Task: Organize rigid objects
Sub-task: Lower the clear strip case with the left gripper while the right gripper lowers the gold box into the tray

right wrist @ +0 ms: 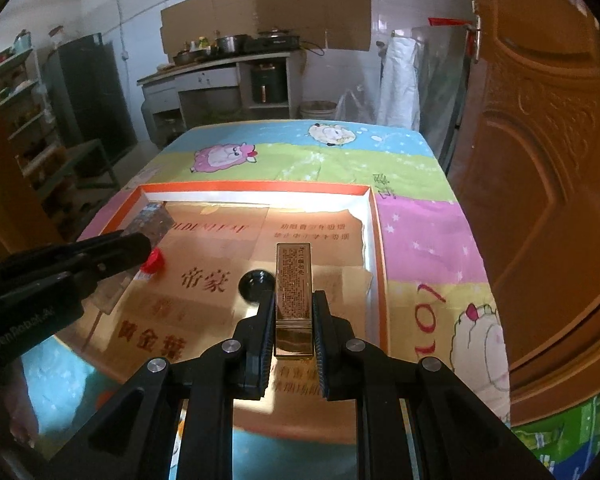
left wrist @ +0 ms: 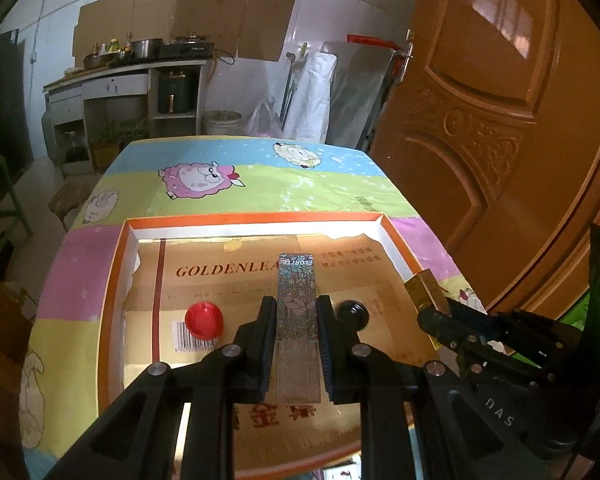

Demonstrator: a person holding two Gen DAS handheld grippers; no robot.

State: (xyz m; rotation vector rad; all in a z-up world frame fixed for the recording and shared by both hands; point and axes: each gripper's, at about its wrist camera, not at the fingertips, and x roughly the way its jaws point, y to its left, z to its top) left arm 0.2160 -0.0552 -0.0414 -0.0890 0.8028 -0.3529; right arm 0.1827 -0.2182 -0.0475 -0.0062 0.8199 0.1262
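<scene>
My left gripper is shut on a flat floral-patterned box that juts forward over the shallow orange-rimmed tray. A red cap lies on the tray floor left of its fingers and a black cap right of them. My right gripper is shut on a slim gold box, held above the tray beside the black cap. In the right wrist view the left gripper enters from the left with the floral box, partly hiding the red cap.
The tray rests on a table under a cartoon sheep cloth. A brown wooden door stands close on the right. A kitchen counter with pots runs along the back wall, with a chair at the table's left.
</scene>
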